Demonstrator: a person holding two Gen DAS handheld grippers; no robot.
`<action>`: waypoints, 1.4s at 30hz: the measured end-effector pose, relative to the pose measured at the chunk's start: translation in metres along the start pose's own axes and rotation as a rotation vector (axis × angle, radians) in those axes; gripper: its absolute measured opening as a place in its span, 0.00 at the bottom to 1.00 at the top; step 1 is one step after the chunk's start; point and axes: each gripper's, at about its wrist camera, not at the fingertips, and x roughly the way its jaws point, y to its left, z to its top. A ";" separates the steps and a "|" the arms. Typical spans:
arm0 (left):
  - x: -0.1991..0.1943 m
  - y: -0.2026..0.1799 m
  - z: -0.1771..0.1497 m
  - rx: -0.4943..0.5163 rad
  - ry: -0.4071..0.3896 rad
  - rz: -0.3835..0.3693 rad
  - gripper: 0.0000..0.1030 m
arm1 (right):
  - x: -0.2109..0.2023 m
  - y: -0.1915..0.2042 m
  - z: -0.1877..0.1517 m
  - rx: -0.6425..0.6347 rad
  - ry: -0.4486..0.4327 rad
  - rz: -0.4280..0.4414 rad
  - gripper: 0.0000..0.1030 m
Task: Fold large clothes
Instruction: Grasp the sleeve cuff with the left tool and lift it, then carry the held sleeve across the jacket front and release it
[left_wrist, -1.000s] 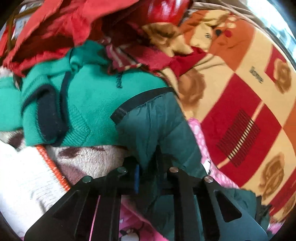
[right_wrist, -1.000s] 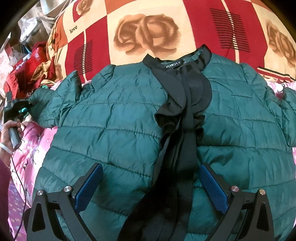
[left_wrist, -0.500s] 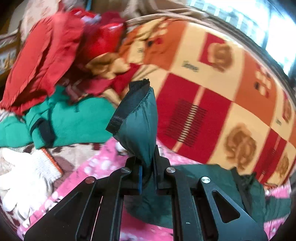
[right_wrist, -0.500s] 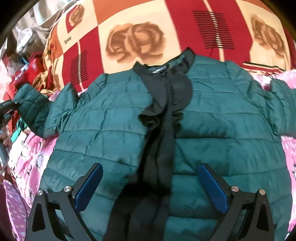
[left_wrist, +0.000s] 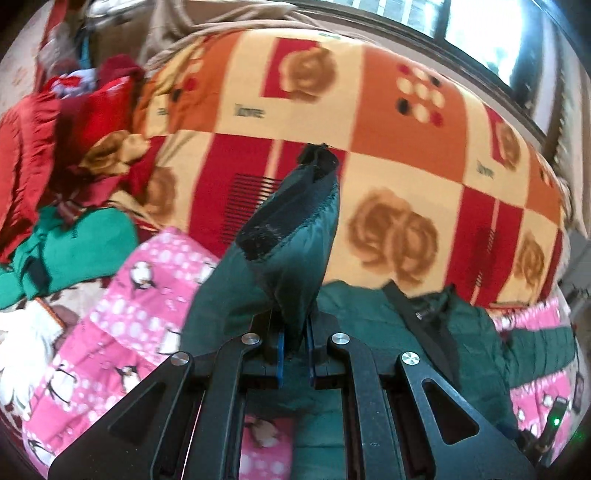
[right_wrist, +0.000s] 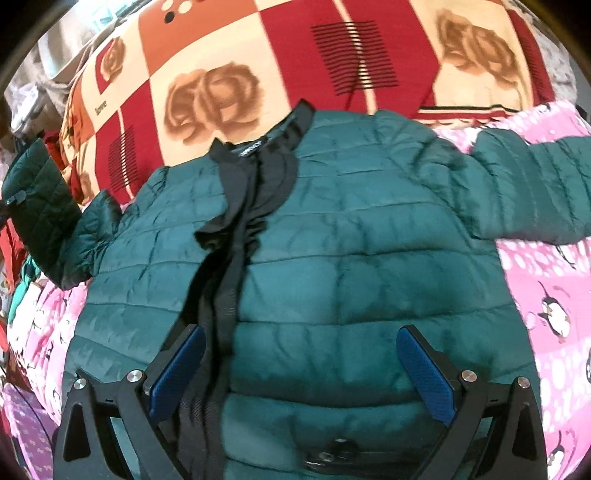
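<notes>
A dark green quilted jacket (right_wrist: 332, 240) lies face up on a pink penguin-print sheet (right_wrist: 546, 288), with a black collar and front strip (right_wrist: 236, 206). My left gripper (left_wrist: 293, 354) is shut on the jacket's left sleeve (left_wrist: 291, 254) and holds the black cuff (left_wrist: 295, 206) up in the air. That lifted sleeve shows at the left edge of the right wrist view (right_wrist: 40, 199). My right gripper (right_wrist: 301, 369) is open and empty, low over the jacket's lower body. The other sleeve (right_wrist: 532, 184) lies stretched out to the right.
A red, orange and cream rose-pattern blanket (left_wrist: 388, 155) lies behind the jacket. A pile of red clothes (left_wrist: 55, 122) and a bright green sweater (left_wrist: 74, 251) sit at the left. A white glove (left_wrist: 22, 343) lies at the left edge.
My left gripper has lifted the sleeve off the clothes pile and swung it right toward the jacket body. The right gripper has drifted slightly right over the jacket, still open.
</notes>
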 end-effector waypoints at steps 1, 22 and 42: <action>0.001 -0.010 -0.003 0.012 0.008 -0.011 0.07 | -0.001 -0.003 0.001 0.007 -0.002 0.002 1.00; 0.024 -0.178 -0.039 0.193 0.099 -0.184 0.07 | -0.012 -0.033 -0.013 0.050 -0.001 0.019 1.00; 0.102 -0.307 -0.105 0.354 0.271 -0.253 0.07 | -0.022 -0.068 -0.025 0.087 0.024 0.084 1.00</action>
